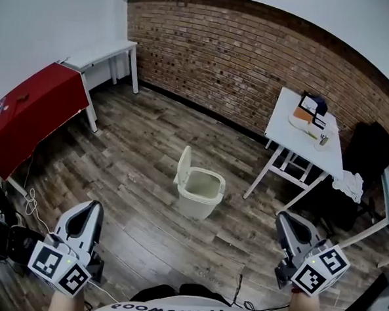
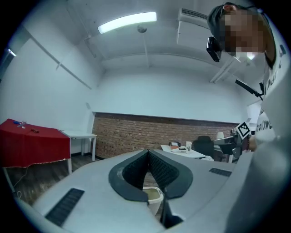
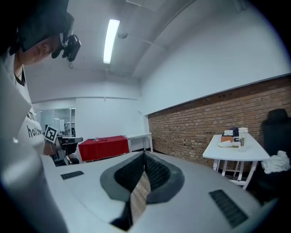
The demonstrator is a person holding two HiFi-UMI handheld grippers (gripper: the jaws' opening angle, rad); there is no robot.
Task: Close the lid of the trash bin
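A cream trash bin (image 1: 201, 193) stands on the wooden floor in the middle of the room, its lid (image 1: 183, 165) hinged up and upright on the left side. Both grippers are held low and near me, well short of the bin. My left gripper (image 1: 92, 209) is at the lower left and my right gripper (image 1: 284, 221) at the lower right. Each has its jaws shut tip to tip with nothing between them. In the left gripper view the bin (image 2: 154, 196) shows through the gap below the closed left gripper (image 2: 148, 153). The right gripper (image 3: 144, 156) frames only floor.
A red-covered table (image 1: 27, 116) and a white desk (image 1: 103, 52) stand at the left. A white table (image 1: 306, 136) carrying small items and a black chair (image 1: 368, 153) stand at the right by the brick wall (image 1: 239, 62). Cables (image 1: 31, 207) lie on the floor near my left.
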